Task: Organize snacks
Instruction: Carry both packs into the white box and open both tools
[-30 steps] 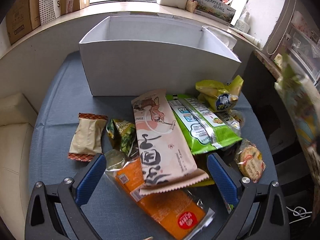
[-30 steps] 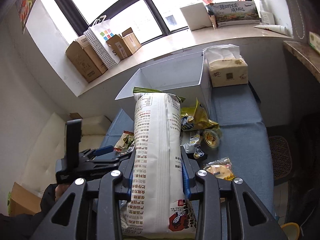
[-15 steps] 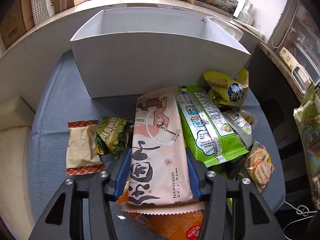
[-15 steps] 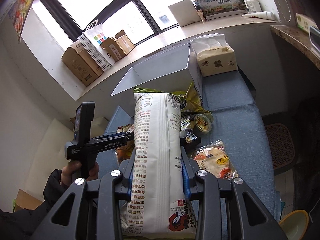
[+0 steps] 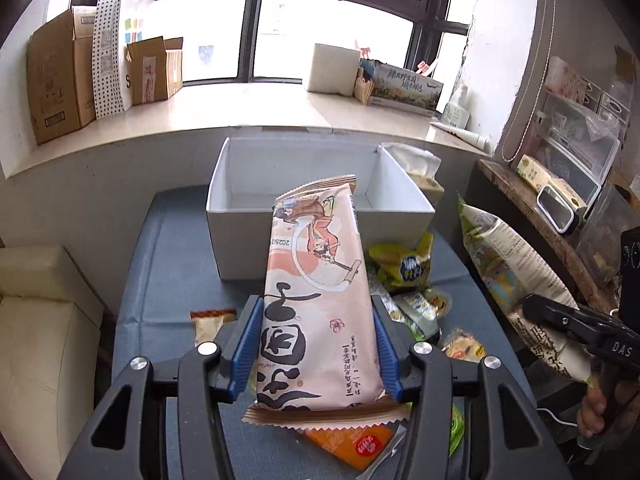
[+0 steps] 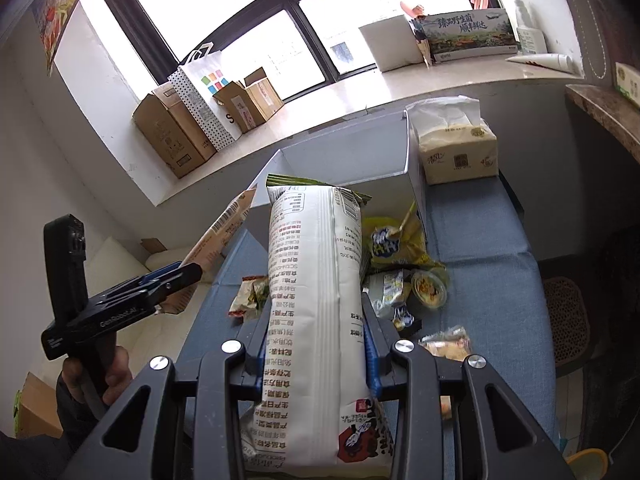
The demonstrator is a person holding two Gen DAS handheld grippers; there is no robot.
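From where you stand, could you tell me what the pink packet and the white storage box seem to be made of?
Pink packet: probably matte printed plastic film; it has a crimped zigzag end seal and a soft sheen. White storage box: likely smooth cardboard or foam board, judging by its thin, flat walls with sharp folded corners.

The pink snack pack [image 5: 320, 300] hides part of the white box [image 5: 240, 236] and most of the orange pack [image 5: 352, 442] under it. The big white bag [image 6: 316, 320] hides the near snacks, and its bottom is cut off. The small snacks' words [image 5: 416, 308] are too tiny to read.
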